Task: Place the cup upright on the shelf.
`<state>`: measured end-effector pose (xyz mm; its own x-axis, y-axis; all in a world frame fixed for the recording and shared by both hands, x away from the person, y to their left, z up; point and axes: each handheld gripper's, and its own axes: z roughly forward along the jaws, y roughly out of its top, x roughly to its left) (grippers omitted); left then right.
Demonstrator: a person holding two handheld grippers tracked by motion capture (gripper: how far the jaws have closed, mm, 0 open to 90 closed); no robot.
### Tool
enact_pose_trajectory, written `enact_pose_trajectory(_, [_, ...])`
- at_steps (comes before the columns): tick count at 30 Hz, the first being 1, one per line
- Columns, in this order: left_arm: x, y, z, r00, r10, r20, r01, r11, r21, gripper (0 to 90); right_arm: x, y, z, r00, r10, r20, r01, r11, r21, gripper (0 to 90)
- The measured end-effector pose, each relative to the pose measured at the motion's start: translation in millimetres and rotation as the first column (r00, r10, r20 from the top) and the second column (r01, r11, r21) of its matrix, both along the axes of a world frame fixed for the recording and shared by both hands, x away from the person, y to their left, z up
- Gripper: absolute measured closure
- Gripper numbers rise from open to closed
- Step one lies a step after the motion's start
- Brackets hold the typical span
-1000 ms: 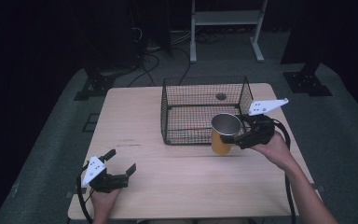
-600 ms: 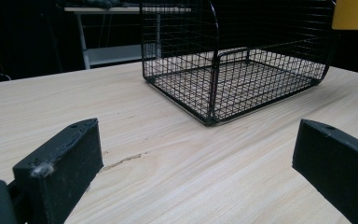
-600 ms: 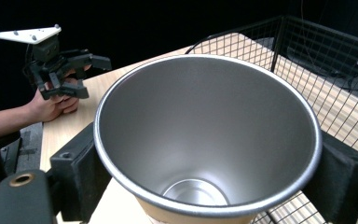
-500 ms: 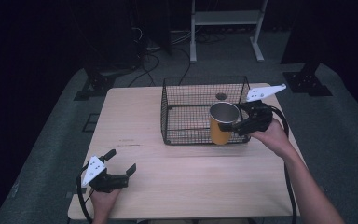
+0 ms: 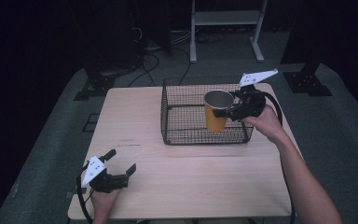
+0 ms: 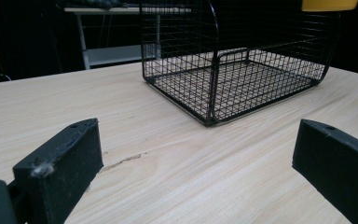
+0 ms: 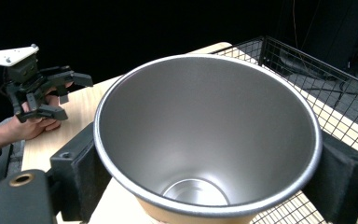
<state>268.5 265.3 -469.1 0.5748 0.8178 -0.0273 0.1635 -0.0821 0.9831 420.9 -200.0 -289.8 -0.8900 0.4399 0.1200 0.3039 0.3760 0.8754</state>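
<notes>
My right claw [image 5: 230, 111] clamps the cup [image 5: 216, 109] upright over the basket [image 5: 182, 135], likely for lowering in; my left claw [image 5: 116, 169] rests open, idle.

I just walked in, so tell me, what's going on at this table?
A person works two handheld grippers. The right gripper is clamped on a yellow metal cup, upright and empty, holding it over the black wire basket. The left gripper rests open near the table's front left corner, holding nothing.
</notes>
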Motion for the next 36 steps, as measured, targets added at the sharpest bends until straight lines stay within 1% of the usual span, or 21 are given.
enact_pose_trajectory(1, [0.0,0.0,0.0,1.0,0.0,0.0,0.0,1.0,0.0,0.9,0.0,0.0,0.0,1.0,0.0,0.0,0.0,1.0,0.0,12.7])
enact_pose_trajectory(6, [-0.1,0.0,0.1,1.0,-0.001,-0.001,0.001,1.0,-0.001,0.8,15.3,4.7,-1.6,0.9997,-0.009,-0.02,0.009,1.0,-0.002,12.7])
enact_pose_trajectory(9, [-0.2,0.1,0.0,1.0,-0.002,0.0,0.002,1.0,-0.002,0.8,24.2,8.5,-5.1,0.9992,-0.018,-0.036,0.017,0.9998,-0.012,12.7])
enact_pose_trajectory(10, [-0.2,0.1,0.0,1.0,-0.002,0.0,0.002,1.0,-0.003,0.9,29.4,11.4,-8.1,0.9989,-0.019,-0.044,0.018,0.9997,-0.017,12.7])
enact_pose_trajectory(11, [-0.2,0.1,0.0,1.0,-0.002,0.0,0.002,1.0,-0.003,0.8,29.4,11.4,-8.1,0.9989,-0.019,-0.044,0.018,0.9997,-0.017,12.7])
enact_pose_trajectory(12, [-0.2,0.0,0.0,1.0,-0.002,0.0,0.002,1.0,-0.004,0.9,33.6,14.7,-10.8,0.9987,-0.016,-0.049,0.015,0.9996,-0.023,12.7])
enact_pose_trajectory(16, [-0.3,0.0,0.1,1.0,-0.003,0.001,0.003,1.0,-0.005,0.8,39.8,20.1,-14.8,0.9981,-0.013,-0.06,0.012,0.9995,-0.029,12.6])
enact_pose_trajectory(18, [-0.4,0.0,0.1,1.0,-0.003,0.001,0.003,1.0,-0.005,0.8,46.7,24.8,-18.1,0.9975,-0.012,-0.07,0.01,0.9996,-0.027,12.6])
enact_pose_trajectory(19, [-0.4,0.0,0.1,1.0,-0.003,0.001,0.003,1.0,-0.005,0.8,46.7,24.8,-18.1,0.9975,-0.012,-0.07,0.01,0.9996,-0.027,12.6])
enact_pose_trajectory(20, [-0.4,0.0,0.1,1.0,-0.003,0.001,0.003,1.0,-0.006,0.8,51.3,28.3,-19.8,0.9971,-0.013,-0.075,0.011,0.9996,-0.024,12.6])
enact_pose_trajectory(23, [-0.3,0.2,0.1,1.0,-0.004,0.001,0.004,1.0,-0.006,0.8,56.1,32.4,-21.9,0.997,-0.012,-0.076,0.01,0.9994,-0.034,12.6])
enact_pose_trajectory(24, [-0.5,0.3,0.2,1.0,-0.004,0.002,0.004,1.0,-0.006,0.8,60.8,36.7,-24.8,0.9964,-0.011,-0.084,0.007,0.9992,-0.04,12.6])
enact_pose_trajectory(27, [-0.5,0.5,0.2,1.0,-0.004,0.002,0.004,1.0,-0.007,0.8,64.7,40.7,-28.6,0.9965,-0.01,-0.083,0.007,0.9989,-0.046,12.6])
enact_pose_trajectory(28, [-0.5,0.5,0.2,1.0,-0.005,0.002,0.005,1.0,-0.007,0.8,68.9,44.6,-33.4,0.9952,-0.003,-0.098,-0.002,0.9989,-0.048,12.6])
enact_pose_trajectory(29, [-0.5,0.5,0.2,1.0,-0.005,0.002,0.005,1.0,-0.007,0.8,70.8,46.7,-35.6,0.9951,-0.001,-0.099,-0.004,0.9987,-0.051,12.6])
enact_pose_trajectory(32, [-0.6,0.7,0.3,1.0,-0.005,0.001,0.005,1.0,-0.006,0.8,74.4,50.8,-40.1,0.995,-0.004,-0.1,-0.001,0.9984,-0.057,12.6])
enact_pose_trajectory(36, [-0.6,1.0,0.3,1.0,-0.005,0.002,0.005,1.0,-0.008,0.8,84.6,58.5,-50.5,0.9931,-0.006,-0.117,0.0,0.9983,-0.058,12.6])
